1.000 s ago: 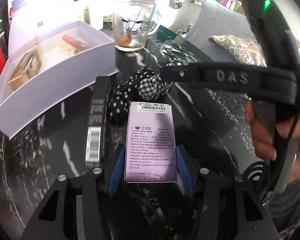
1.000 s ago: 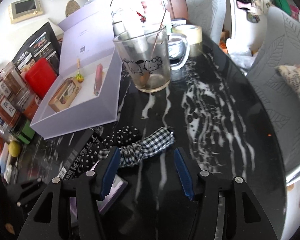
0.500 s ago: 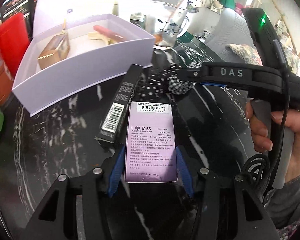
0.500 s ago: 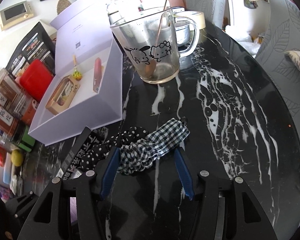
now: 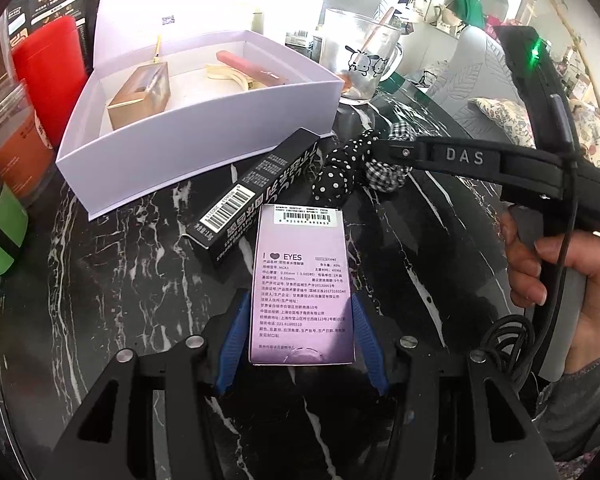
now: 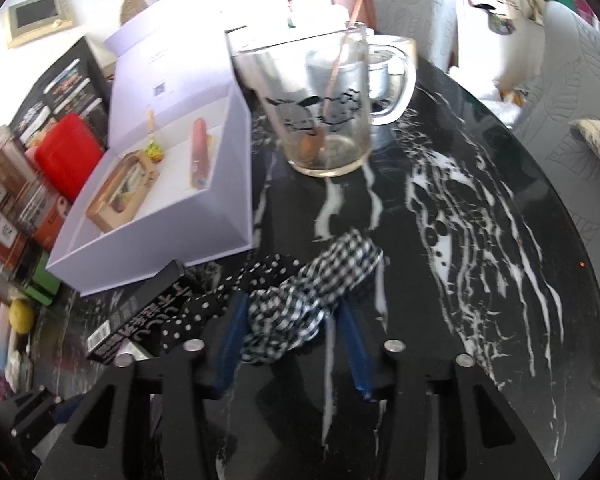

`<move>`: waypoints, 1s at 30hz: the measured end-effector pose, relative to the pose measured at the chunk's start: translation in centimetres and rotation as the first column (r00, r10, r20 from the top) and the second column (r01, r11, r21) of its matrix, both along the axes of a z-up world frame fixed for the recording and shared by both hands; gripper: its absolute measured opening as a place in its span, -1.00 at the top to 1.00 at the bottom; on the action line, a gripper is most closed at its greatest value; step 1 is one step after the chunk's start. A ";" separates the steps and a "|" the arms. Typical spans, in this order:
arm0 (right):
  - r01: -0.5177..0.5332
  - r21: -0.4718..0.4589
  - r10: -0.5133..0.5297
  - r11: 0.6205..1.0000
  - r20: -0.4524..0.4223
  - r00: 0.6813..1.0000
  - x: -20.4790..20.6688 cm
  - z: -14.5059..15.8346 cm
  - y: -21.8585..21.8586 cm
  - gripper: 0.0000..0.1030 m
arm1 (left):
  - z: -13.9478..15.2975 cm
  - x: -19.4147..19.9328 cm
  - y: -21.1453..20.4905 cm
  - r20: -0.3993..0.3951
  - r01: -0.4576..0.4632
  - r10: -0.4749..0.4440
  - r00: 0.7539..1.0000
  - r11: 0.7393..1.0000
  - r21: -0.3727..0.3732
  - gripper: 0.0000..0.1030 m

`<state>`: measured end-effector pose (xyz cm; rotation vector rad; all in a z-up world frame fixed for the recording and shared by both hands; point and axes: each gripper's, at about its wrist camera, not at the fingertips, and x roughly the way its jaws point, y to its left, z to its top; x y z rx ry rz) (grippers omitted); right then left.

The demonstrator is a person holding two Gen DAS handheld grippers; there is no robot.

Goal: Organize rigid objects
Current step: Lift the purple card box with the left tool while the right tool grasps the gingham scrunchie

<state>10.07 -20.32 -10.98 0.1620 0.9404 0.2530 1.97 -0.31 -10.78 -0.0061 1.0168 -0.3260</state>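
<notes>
1. While the left gripper [image 5: 298, 334] holds the lilac carton [image 5: 302, 284] clamped between its blue pads just above the marble table [image 5: 100, 320], the right gripper [image 6: 294, 330] has just been closing its jaws, and they now stand narrow around the checked scrunchie [image 6: 300, 304], its pads at the fabric's flanks.
2. The open lavender box [image 5: 188, 148], the likely destination, lies ahead and to the left of the carton, with the black carton [image 5: 256, 196] between them.
3. Risk: the scrunchie is soft, so the pads may pinch only a fold, and it could slip free on lifting, or drag the adjoining dotted scrunchie [image 6: 204, 304] along.
4. Risk: carried low, the lilac carton could strike the box's near wall or nudge the black carton.
5. The left wrist view alone shows the lilac carton's printed face and the hand [image 5: 560, 276] on the right gripper's handle; the right wrist view alone shows the pads against the fabric and the glass mug [image 6: 320, 108] in full.
</notes>
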 end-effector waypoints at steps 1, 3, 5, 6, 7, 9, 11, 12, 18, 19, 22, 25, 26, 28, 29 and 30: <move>-0.006 -0.009 0.006 1.000 0.005 1.000 -0.2 0.1 0.1 0.36 | 0.0 -0.1 0.2 0.000 -0.004 0.004 1.000 1.000 -0.001 0.01; -0.016 -0.023 0.016 1.000 0.011 1.000 -0.6 0.2 0.2 0.44 | -0.1 0.1 -0.1 0.000 -0.008 0.008 1.000 1.000 0.000 0.01; -0.026 -0.039 0.027 0.999 0.017 0.999 -1.2 0.3 0.2 0.48 | -0.1 -0.2 0.3 0.000 -0.013 0.013 1.000 1.000 -0.003 0.01; -0.030 -0.042 0.031 0.999 0.017 0.999 -1.5 0.4 0.1 0.49 | -0.1 -0.3 0.4 -0.001 -0.014 0.014 1.000 1.000 -0.006 0.01; -0.038 -0.049 0.039 0.998 0.015 0.999 -2.0 0.5 0.0 0.50 | -0.1 -0.3 0.5 -0.003 -0.015 0.015 1.000 1.000 -0.008 0.01; -0.053 -0.059 0.054 0.997 0.010 0.999 -2.9 0.6 0.0 0.50 | -0.1 -0.3 0.6 -0.002 -0.018 0.018 1.000 1.000 -0.007 0.01; -0.072 -0.071 0.073 0.995 0.004 0.997 -4.0 0.7 -0.1 0.50 | -0.1 -0.4 0.8 -0.003 -0.018 0.018 1.000 1.000 -0.011 0.01; -0.081 -0.079 0.081 0.994 0.003 0.997 -4.4 0.8 0.0 0.50 | -0.1 -0.5 0.9 -0.005 -0.017 0.017 1.000 1.000 -0.013 0.01; -0.138 -0.098 0.137 0.986 -0.022 0.990 -7.3 0.9 0.5 0.50 | 0.0 -0.8 1.0 -0.018 -0.010 0.009 1.000 1.000 -0.027 0.01; -0.149 -0.097 0.147 0.984 -0.027 0.989 -7.8 0.9 0.7 0.50 | 0.0 -0.9 1.0 -0.021 -0.008 0.008 1.000 1.000 -0.029 0.01; -0.187 -0.118 0.185 0.975 -0.029 0.982 -8.7 1.0 1.3 0.50 | 0.0 -1.3 1.0 -0.026 0.005 -0.005 1.000 1.000 -0.020 0.01; -0.219 -0.125 0.216 0.968 -0.040 0.976 -8.9 0.9 1.7 0.49 | 0.0 -1.4 0.7 -0.014 0.012 -0.012 1.000 1.000 -0.003 0.01; -0.223 -0.135 0.220 0.965 -0.039 0.975 -9.0 0.9 1.8 0.45 | -0.1 -1.3 0.5 -0.011 0.013 -0.013 1.000 1.000 0.005 0.01; -0.215 -0.157 0.213 0.964 -0.034 0.977 -9.0 0.9 1.9 0.35 | -0.1 -1.0 -0.3 0.000 0.024 -0.024 1.000 0.997 0.067 -0.01; -0.211 -0.168 0.209 0.963 -0.033 0.977 -9.0 0.8 2.0 0.27 | -0.3 -0.8 -0.8 0.007 0.025 -0.025 1.000 0.994 0.103 -0.10; -0.208 -0.176 0.206 0.962 -0.032 0.978 -8.9 0.7 2.0 0.14 | -0.4 -0.7 -1.4 0.017 0.023 -0.026 1.000 0.990 0.141 -0.20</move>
